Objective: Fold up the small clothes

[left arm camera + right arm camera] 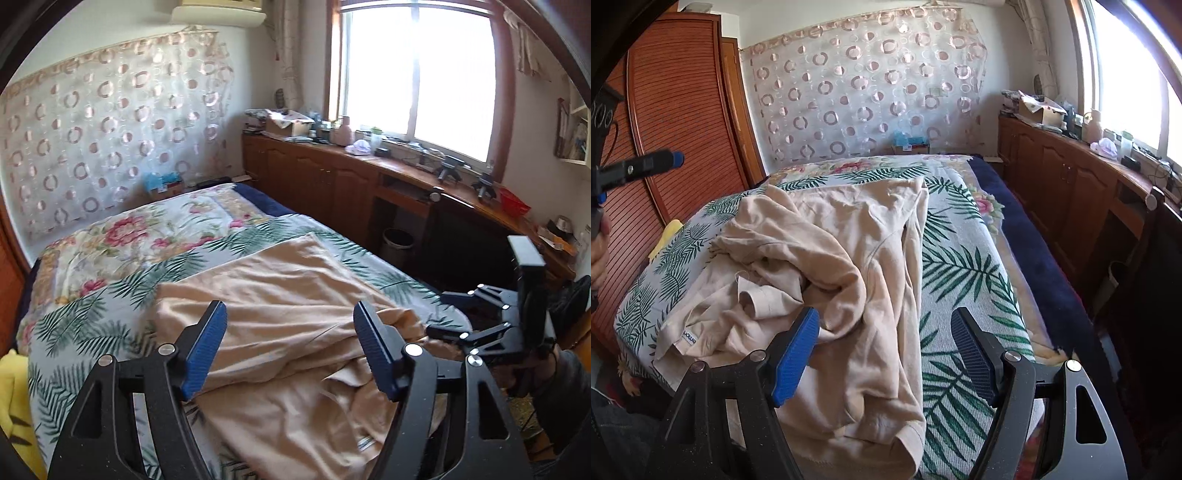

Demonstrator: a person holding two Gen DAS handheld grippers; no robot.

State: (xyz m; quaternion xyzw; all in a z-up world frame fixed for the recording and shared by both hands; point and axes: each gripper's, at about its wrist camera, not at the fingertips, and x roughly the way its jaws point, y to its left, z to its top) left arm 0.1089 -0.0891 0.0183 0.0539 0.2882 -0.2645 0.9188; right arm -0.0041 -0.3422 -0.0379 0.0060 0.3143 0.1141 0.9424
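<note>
Wardrobe doors of slatted reddish wood (676,110) close off the far left, with a yellow cloth (666,236) wedged at the mattress edge beside them. The bed's grey palm-leaf cover (960,266) carries the beige cotton garment (849,258), which lies rumpled: its far part spreads flat, its near left part is bunched in folds, and a hem with a small white label (689,338) sits close to the bed's near left edge. The left gripper (290,347) hovers over the garment with its blue pads spread apart, gripping nothing. The right gripper (882,354) is likewise released, its left pad (796,354) just above the cloth's right fold, its other finger over bare cover. Right of the garment the cover runs free to a navy blanket edge (1027,229), then a narrow floor gap before the brown wooden cabinets (1063,181) under the window (417,74).
</note>
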